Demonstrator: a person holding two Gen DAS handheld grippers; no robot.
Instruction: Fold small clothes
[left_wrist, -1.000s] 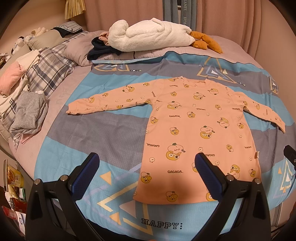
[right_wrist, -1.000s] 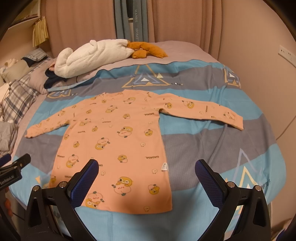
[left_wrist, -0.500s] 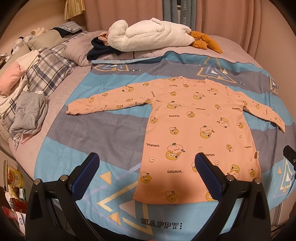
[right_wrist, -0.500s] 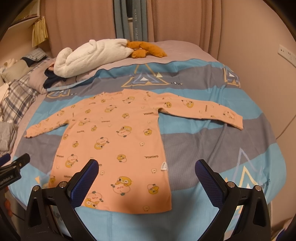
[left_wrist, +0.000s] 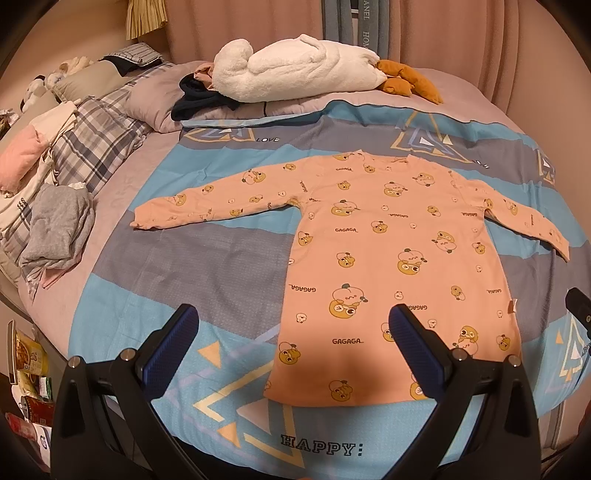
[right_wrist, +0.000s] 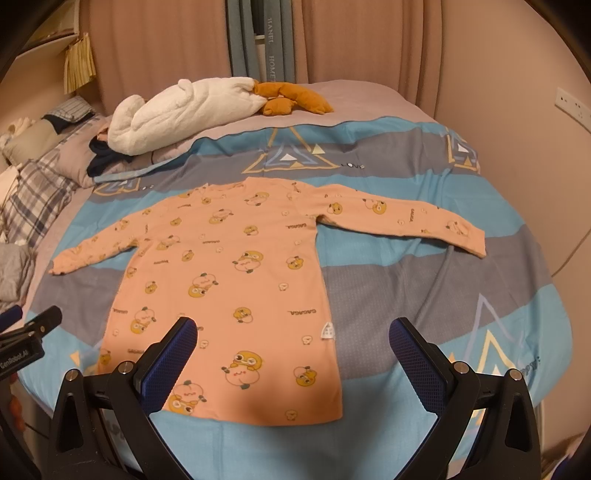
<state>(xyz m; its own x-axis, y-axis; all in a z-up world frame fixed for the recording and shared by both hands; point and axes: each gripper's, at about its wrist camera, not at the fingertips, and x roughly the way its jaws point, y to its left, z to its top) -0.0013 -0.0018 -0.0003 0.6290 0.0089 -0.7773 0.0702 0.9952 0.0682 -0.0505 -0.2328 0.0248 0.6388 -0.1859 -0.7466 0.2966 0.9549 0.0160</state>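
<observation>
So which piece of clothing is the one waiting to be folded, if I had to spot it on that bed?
Start at the blue and grey quilt that covers the bed. Spread flat in its middle lies the peach long-sleeved top, both sleeves stretched out to the sides. Unlike the crumpled grey garment at the bed's edge, it is smoothed out and printed with small yellow cartoon figures and the word GAGAGA.

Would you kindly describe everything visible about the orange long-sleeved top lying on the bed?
The orange long-sleeved top is a soft-looking knit printed with yellow cartoon faces and the word GAGAGA. It lies flat and unfolded on the blue and grey bedspread, neckline away from the cameras, hem nearest, both sleeves spread out sideways. A small white tag sticks out at one side seam. Nothing rests on it; neither gripper touches it.
</observation>
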